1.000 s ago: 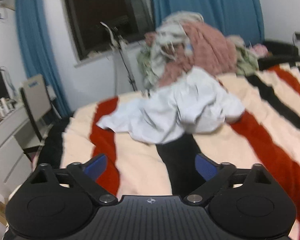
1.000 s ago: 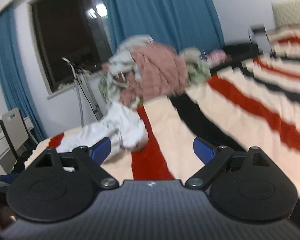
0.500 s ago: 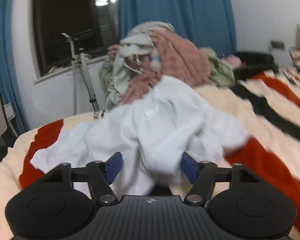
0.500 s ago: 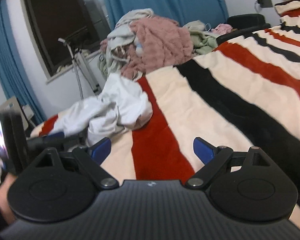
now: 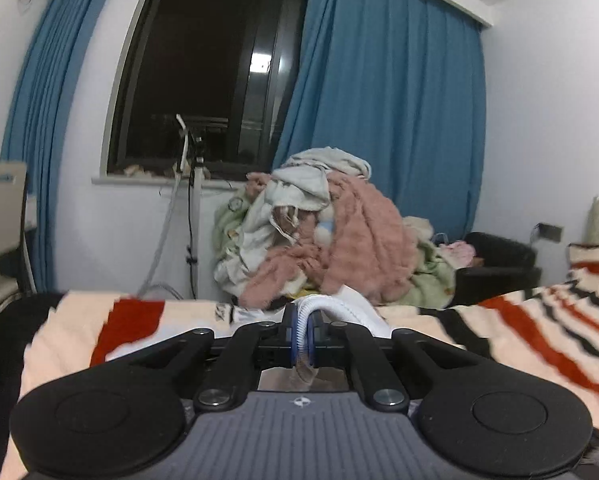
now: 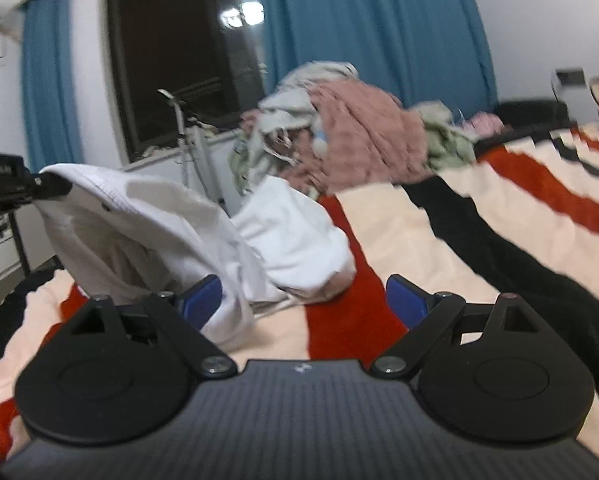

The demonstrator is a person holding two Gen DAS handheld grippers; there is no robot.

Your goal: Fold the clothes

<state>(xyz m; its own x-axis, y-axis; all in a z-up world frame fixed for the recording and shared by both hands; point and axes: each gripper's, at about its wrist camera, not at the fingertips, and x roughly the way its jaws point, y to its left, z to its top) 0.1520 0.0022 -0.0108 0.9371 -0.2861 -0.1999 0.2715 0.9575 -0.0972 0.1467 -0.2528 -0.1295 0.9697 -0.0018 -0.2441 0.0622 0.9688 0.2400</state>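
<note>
No basket, bin or other container shows in either view; the loose clothes sit straight on the bed.

The left gripper [image 5: 300,334] has its 2 blue-padded fingers [image 5: 290,332] drawn tight together, pinching a rolled hem of the white garment [image 5: 349,312] between them. In the right wrist view that same gripper [image 6: 39,188] sits at 9 o'clock, lifting 1 corner of the white garment [image 6: 171,232] clear of the striped blanket [image 6: 479,216]. The cloth hangs from the pinch in a slack, creased sheet, its underside in shadow, and the rest lies bunched in a soft mound on a red stripe near the frame's centre. It is plain white with a stitched edge; what kind of garment it is I cannot tell.

The right gripper [image 6: 301,298] stands wide apart, holding nothing, low over the blanket. Its left pad [image 6: 201,300] lies just beside, possibly touching, the hanging fold of white cloth; its other pad hangs over the red stripe.

Count: 1 white garment in hand, 2 grippers, 1 pile of clothes [image 5: 323,236] at 12 o'clock beyond the bed's far edge, heaped in pink, grey-white and pale green, too tangled to number. Behind it are 2 blue curtains [image 5: 383,128] flanking 1 dark window [image 5: 203,80].
</note>
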